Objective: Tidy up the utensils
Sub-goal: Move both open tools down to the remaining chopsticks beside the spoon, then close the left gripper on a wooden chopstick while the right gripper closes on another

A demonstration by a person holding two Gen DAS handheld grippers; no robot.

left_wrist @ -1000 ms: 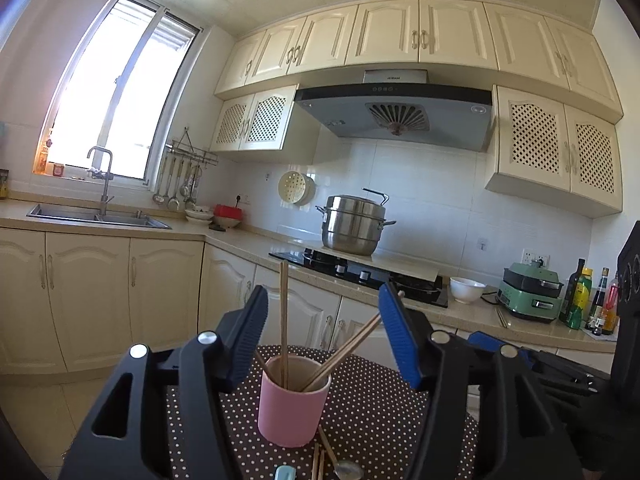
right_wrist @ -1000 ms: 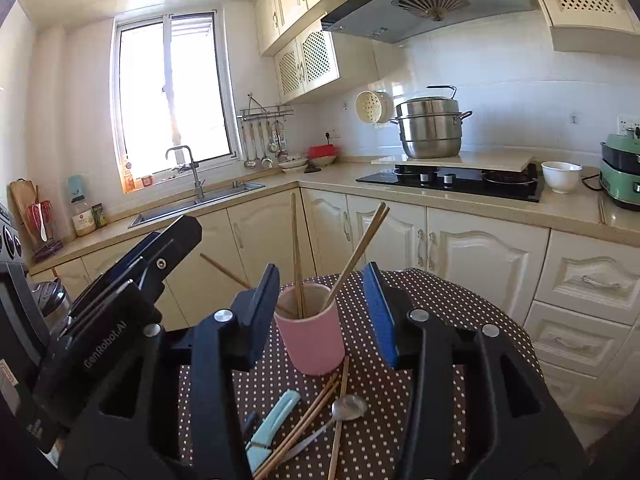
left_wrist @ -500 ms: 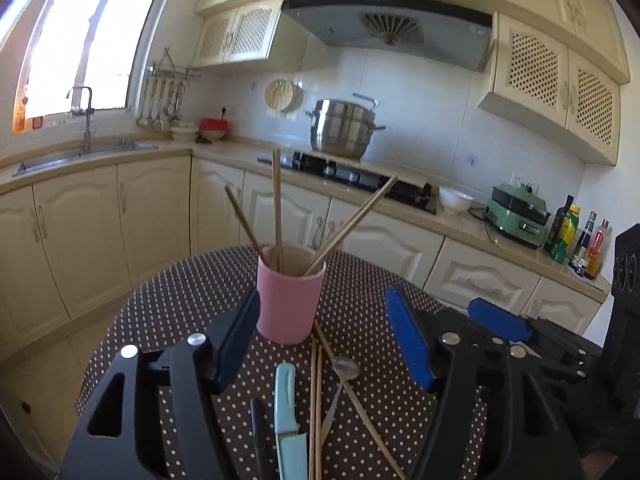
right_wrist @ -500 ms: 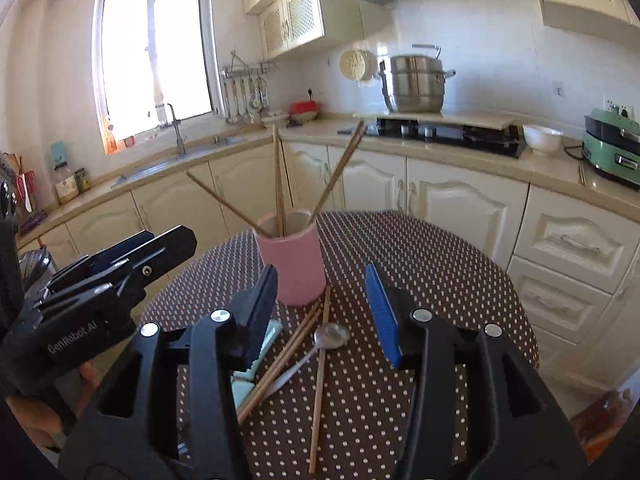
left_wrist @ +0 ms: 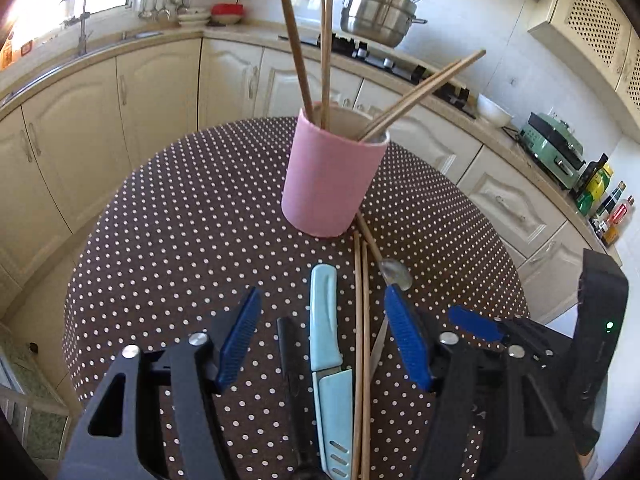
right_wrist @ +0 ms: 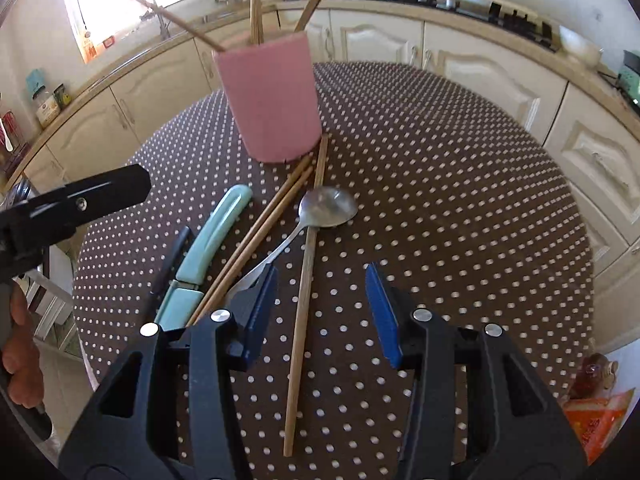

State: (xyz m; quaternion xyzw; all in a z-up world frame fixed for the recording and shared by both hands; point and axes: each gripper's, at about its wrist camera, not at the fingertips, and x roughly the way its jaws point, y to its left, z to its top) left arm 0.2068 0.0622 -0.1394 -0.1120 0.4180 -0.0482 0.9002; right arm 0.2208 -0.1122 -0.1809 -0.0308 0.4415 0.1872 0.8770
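Observation:
A pink cup holding several wooden chopsticks stands on the round brown dotted table; it also shows in the right wrist view. In front of it lie a light-blue sheathed knife, a black utensil, a pair of chopsticks, a single chopstick and a metal spoon. My left gripper is open above the knife and the chopstick pair. My right gripper is open above the single chopstick, empty.
Cream kitchen cabinets and counter curve around behind the table. A steel pot sits on the stove, bottles at the far right. An orange package lies off the table's right edge.
Both grippers have tilted down and lowered toward the table. The loose utensils now lie between the open fingers instead of the cup. Nothing was taken hold of.

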